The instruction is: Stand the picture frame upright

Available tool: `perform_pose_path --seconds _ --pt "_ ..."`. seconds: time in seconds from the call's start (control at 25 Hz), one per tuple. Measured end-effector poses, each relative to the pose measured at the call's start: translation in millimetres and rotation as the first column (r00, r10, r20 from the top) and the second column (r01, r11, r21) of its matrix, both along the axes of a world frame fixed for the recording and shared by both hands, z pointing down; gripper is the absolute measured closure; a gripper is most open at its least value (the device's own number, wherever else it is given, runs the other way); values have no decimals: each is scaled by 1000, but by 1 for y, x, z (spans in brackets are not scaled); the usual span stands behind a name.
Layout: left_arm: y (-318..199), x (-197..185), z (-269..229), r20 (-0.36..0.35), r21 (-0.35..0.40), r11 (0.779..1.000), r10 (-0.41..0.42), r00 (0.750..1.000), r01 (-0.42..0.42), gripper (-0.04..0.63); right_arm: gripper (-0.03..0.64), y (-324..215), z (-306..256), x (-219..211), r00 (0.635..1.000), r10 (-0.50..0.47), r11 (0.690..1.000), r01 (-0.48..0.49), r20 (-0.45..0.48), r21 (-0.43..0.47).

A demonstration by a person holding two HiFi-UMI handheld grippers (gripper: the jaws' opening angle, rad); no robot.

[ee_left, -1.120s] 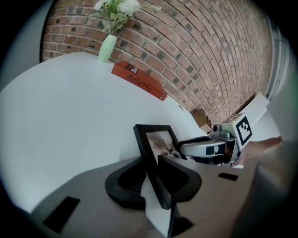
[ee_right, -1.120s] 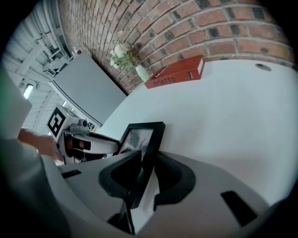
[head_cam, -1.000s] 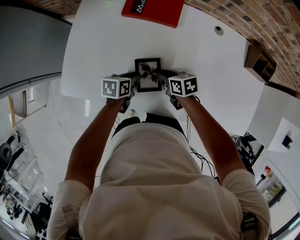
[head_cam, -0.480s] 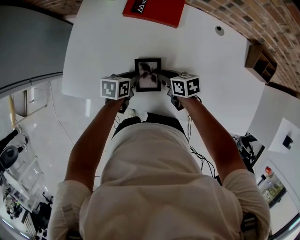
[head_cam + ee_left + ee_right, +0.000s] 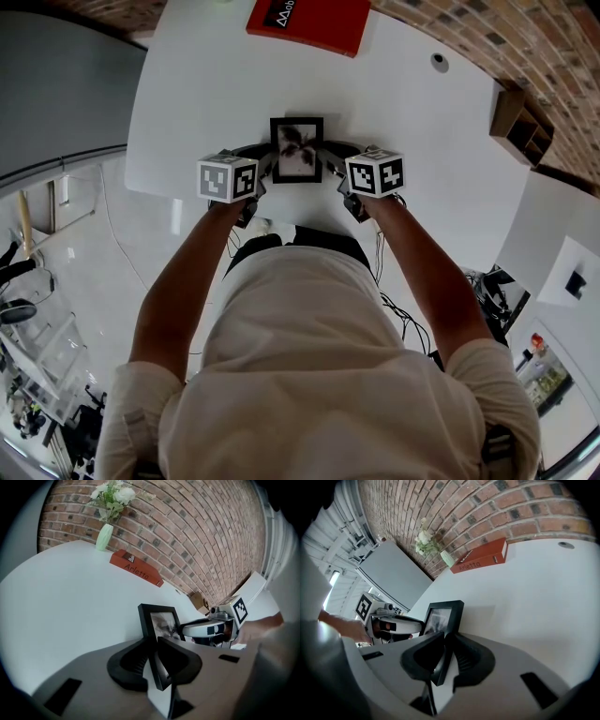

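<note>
We see the black picture frame (image 5: 296,150), with its grey monochrome print, standing near the middle of the near edge of the white table (image 5: 206,84), while the fingers of our left gripper (image 5: 153,654) and right gripper (image 5: 446,654), which have just been closing, pinch its side edges.

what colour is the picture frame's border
The picture frame is black; clearest in the left gripper view.

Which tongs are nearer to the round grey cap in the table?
Right. Both tongs have just been closing on the picture frame; the right tongs grip its edge toward the cap, the left tongs its far edge.
</note>
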State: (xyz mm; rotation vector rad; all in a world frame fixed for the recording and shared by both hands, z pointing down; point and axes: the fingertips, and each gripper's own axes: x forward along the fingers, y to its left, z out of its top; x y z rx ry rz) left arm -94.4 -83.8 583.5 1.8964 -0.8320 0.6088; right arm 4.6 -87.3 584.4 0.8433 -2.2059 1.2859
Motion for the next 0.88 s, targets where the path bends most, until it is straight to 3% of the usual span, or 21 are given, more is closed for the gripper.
perform_pose_path --seconds 0.6,0.88 --pt "-18 -6 -29 36 110 993 28 999 -32 535 563 -9 -21 -4 999 -36 996 35 10 87" --pt "-13 -11 -25 21 121 992 38 999 -41 538 566 -9 -29 -10 998 -68 989 68 -4 129"
